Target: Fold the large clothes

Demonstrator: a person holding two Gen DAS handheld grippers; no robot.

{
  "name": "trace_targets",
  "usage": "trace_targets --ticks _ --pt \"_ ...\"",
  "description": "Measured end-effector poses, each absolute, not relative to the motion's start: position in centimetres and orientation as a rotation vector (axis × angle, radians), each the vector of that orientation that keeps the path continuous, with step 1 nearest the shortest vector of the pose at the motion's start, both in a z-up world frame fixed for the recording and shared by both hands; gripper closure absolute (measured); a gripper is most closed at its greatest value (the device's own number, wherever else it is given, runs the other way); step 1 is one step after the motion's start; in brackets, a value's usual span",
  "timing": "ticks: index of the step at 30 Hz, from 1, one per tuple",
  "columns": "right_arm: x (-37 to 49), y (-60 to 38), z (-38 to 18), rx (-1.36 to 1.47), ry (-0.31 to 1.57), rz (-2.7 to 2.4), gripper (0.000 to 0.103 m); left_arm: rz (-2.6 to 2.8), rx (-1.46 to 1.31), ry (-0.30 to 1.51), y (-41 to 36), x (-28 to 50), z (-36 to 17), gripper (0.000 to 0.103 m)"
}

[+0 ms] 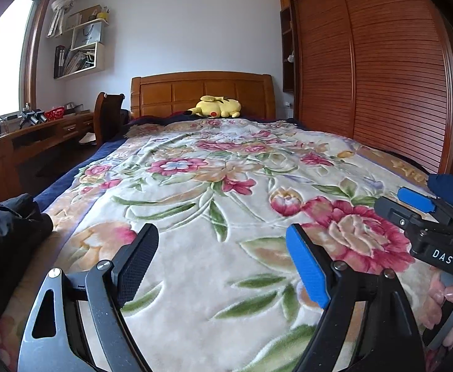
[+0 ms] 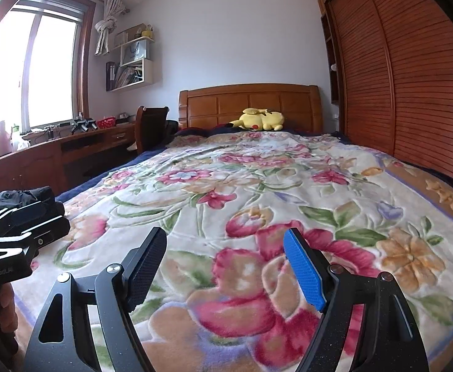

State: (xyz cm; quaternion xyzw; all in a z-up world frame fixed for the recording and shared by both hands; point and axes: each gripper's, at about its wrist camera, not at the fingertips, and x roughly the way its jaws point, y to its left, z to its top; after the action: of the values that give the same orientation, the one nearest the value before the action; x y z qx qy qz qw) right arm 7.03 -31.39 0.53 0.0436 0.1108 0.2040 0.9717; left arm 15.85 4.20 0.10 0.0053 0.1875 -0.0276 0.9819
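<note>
A: Two grippers over the bed, both with jaws spread wide and nothing between the pads. The left gripper (image 1: 223,263) hovers low in its own view, above the cream fleece blanket with pink and green flowers (image 1: 195,186).

B: Same for the right gripper (image 2: 226,266), bottom centre of its view, jaws apart over the big pink bloom.

A: Containers? A small red mesh basket (image 2: 105,121) sits on the wooden desk (image 2: 40,155) at mid-left; its contents are too small to tell.

B: And the clothing: a crumpled black garment (image 1: 6,226) bunched at the left edge, on the blanket's near corner. It's heaped, so no long axis can be read.

A: Yellow plush toy (image 2: 259,119) lies by the wooden headboard (image 2: 248,102), upper centre.
</note>
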Motion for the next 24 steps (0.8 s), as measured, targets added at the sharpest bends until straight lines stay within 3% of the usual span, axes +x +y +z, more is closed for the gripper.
trace_targets --ticks 24 --pt "7.89 -30.99 0.22 0.092 0.212 0.42 0.023 -0.042 0.008 0.373 4.44 15.62 -0.09 0.018"
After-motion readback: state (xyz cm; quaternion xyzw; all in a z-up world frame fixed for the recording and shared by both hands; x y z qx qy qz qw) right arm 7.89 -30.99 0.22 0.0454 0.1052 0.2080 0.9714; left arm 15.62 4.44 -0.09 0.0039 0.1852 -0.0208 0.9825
